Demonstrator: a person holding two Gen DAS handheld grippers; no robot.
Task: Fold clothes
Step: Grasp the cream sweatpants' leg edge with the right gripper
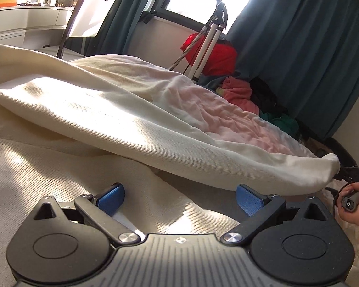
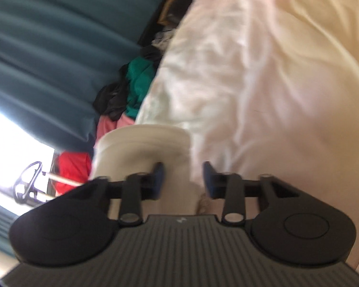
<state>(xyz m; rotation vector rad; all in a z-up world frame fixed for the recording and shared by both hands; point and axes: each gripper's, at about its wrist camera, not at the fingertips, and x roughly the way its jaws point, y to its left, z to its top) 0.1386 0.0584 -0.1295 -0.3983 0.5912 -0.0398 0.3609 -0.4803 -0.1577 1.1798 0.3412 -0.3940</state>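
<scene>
A large cream knit garment lies spread over the bed, with one long fold or sleeve running right to a rounded end. My left gripper is open and empty, low over the garment's near part. In the blurred, tilted right wrist view, my right gripper is open, with the cream garment's cuff end passing between its blue fingertips. The jaws are apart and not closed on the cloth. The pale pink-white sheet lies beyond it.
A pile of clothes, red, pink and green, lies by the teal curtains at the far bed side. A white stand leans by the window. A dresser stands far left. The person's hand holds a controller at right.
</scene>
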